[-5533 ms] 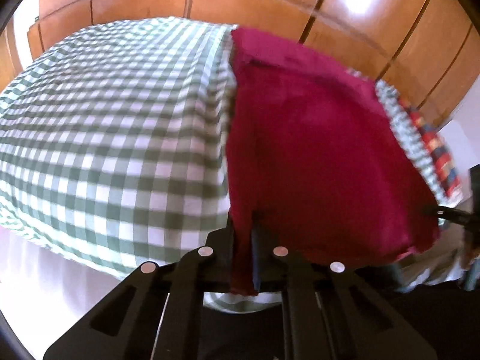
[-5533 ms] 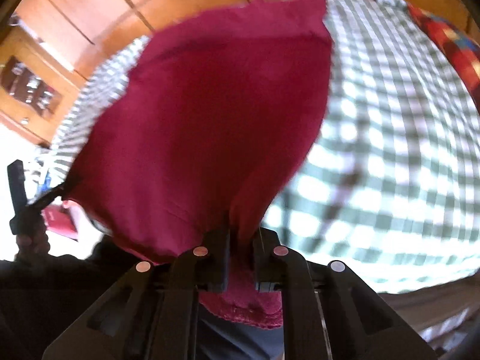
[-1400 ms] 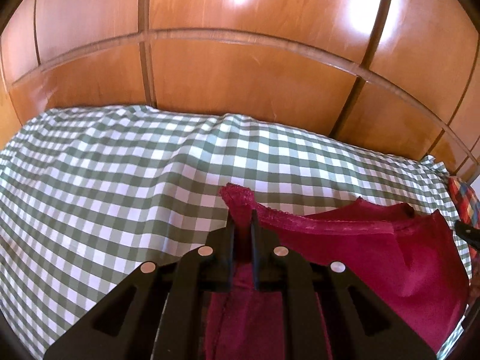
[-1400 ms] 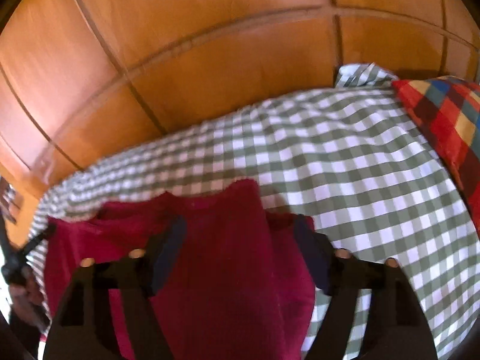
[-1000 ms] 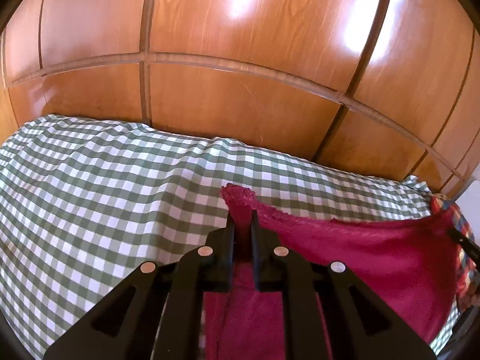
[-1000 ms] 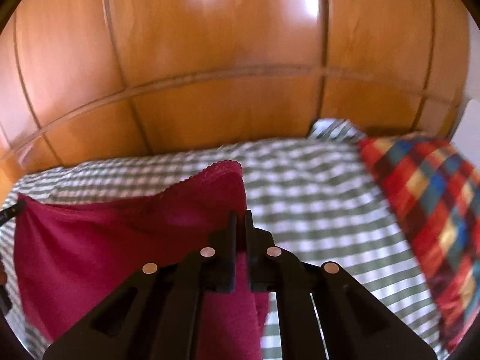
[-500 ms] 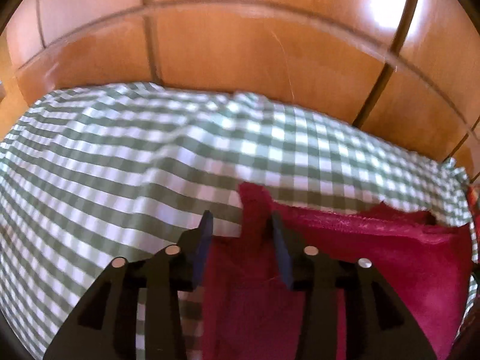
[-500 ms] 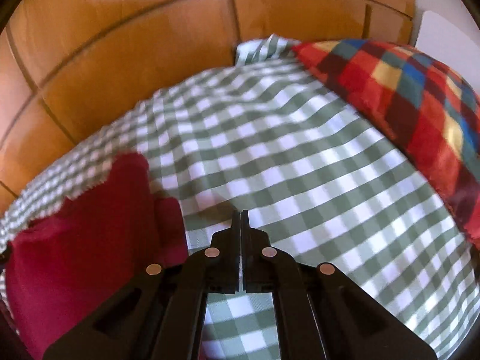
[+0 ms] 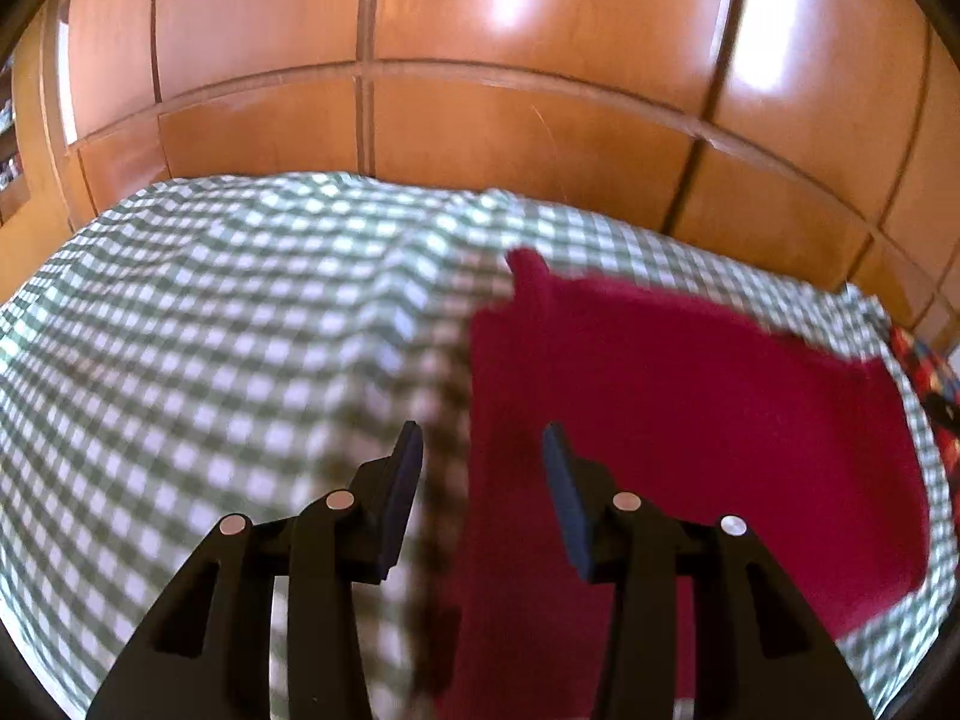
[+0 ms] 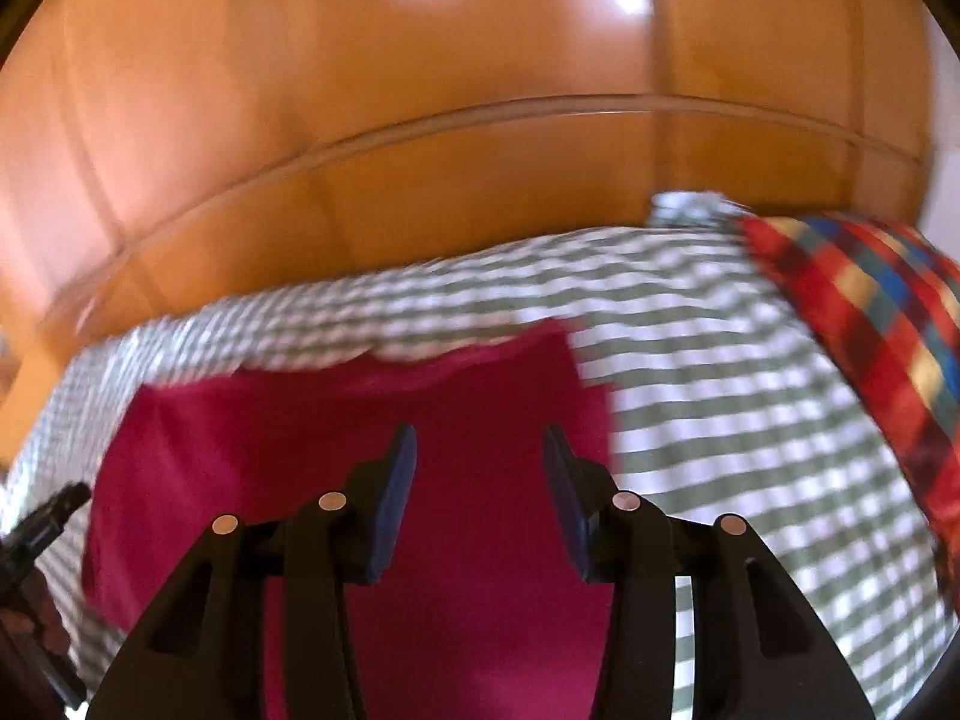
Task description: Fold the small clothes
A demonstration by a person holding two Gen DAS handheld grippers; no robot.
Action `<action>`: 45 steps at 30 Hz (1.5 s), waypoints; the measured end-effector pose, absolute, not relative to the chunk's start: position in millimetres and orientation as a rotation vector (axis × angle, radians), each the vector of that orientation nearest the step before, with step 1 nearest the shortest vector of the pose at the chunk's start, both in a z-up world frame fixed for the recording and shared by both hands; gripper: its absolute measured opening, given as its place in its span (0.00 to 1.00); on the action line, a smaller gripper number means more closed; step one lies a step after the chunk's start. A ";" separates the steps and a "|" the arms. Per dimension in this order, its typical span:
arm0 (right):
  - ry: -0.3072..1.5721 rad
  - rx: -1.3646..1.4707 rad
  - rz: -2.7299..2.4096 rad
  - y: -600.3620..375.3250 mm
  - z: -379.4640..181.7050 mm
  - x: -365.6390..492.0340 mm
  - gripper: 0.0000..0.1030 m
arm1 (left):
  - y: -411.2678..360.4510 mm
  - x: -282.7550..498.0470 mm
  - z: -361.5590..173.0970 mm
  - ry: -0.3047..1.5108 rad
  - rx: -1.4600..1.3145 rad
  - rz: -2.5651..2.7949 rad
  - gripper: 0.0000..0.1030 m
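A dark red garment (image 9: 690,420) lies spread flat on the green-and-white checked bedsheet (image 9: 210,330). My left gripper (image 9: 480,456) is open and empty, above the garment's left edge. In the right wrist view the same red garment (image 10: 360,420) lies under my right gripper (image 10: 477,453), which is open and empty over the cloth's right part. The left gripper's tip (image 10: 48,516) shows at the far left of that view. Both views are motion-blurred.
A wooden panelled wall (image 9: 480,120) stands directly behind the bed. A red, blue and yellow checked pillow (image 10: 870,312) lies at the right end of the bed, and it shows at the right edge of the left wrist view (image 9: 930,378).
Both grippers held the red garment up, laid it on the bed, then let go. The left opened about half a second ago; the right shut empty, then opened. Both have pulled back.
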State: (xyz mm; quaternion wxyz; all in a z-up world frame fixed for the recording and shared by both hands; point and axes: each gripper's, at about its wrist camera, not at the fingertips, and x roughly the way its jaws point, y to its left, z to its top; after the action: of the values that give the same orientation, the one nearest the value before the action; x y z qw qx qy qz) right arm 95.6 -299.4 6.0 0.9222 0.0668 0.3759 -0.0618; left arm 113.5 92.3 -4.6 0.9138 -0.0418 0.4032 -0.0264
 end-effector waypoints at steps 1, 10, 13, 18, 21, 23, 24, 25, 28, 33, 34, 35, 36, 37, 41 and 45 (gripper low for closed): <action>0.797 0.123 -0.142 -297.2 -2.1 100.0 0.42 | 89.2 109.1 -11.7 0.848 -0.072 -0.051 0.40; 0.825 0.195 -0.277 -338.6 -58.1 97.3 0.43 | 114.6 102.2 -38.5 0.926 -0.220 -0.037 0.53; 0.825 0.191 -0.276 -332.7 -59.4 98.9 0.45 | 115.7 86.9 -31.0 0.903 -0.227 -0.034 0.50; 0.853 0.163 -0.277 -325.7 -53.4 103.4 0.48 | 104.7 55.3 -25.9 0.896 -0.173 -0.069 0.42; 0.871 0.063 -0.346 -319.2 -34.2 100.4 0.60 | 99.5 39.4 -28.1 0.886 -0.122 -0.080 0.43; 0.825 0.001 -0.379 -307.1 -20.0 97.0 0.69 | 99.1 32.2 -33.6 0.901 -0.127 -0.088 0.43; 0.799 -0.029 -0.368 -293.9 -10.9 97.2 0.69 | 99.5 30.9 -35.4 0.905 -0.132 -0.091 0.44; 0.783 -0.047 -0.354 -283.7 -4.5 98.0 0.69 | 100.4 29.1 -37.2 0.904 -0.133 -0.092 0.44; 0.758 -0.092 -0.232 -242.6 10.0 104.9 0.78 | 101.4 29.7 -38.2 0.922 -0.148 -0.125 0.29; 0.807 -0.203 -0.053 -172.7 -5.8 127.3 0.79 | 103.0 33.8 -41.7 0.967 -0.166 -0.155 0.23; 0.835 -0.212 -0.033 -166.6 -12.9 133.8 0.79 | 105.0 33.8 -41.0 0.974 -0.180 -0.160 0.23; 0.883 -0.237 -0.013 -159.3 -27.1 142.6 0.79 | 105.4 33.2 -40.8 0.979 -0.183 -0.160 0.23; 0.910 -0.273 -0.019 -156.0 -38.6 148.4 0.79 | 106.1 32.0 -40.5 0.984 -0.188 -0.160 0.23; 0.914 -0.292 -0.026 -155.7 -48.0 152.8 0.86 | 106.4 30.3 -40.4 0.991 -0.195 -0.160 0.23; 0.884 -0.183 0.011 -178.5 -57.5 157.0 0.96 | 102.8 22.7 -38.4 1.002 -0.160 -0.154 0.22; 0.856 -0.193 0.023 -180.8 -58.3 152.9 0.96 | 96.2 16.1 -35.5 1.005 -0.111 -0.126 0.22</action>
State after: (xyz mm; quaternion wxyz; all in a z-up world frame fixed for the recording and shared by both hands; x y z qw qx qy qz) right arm 152.9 -180.8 -58.3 0.9052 -0.0933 0.4145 0.0111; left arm 16.1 96.2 -35.5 0.8731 -0.0530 0.4808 -0.0602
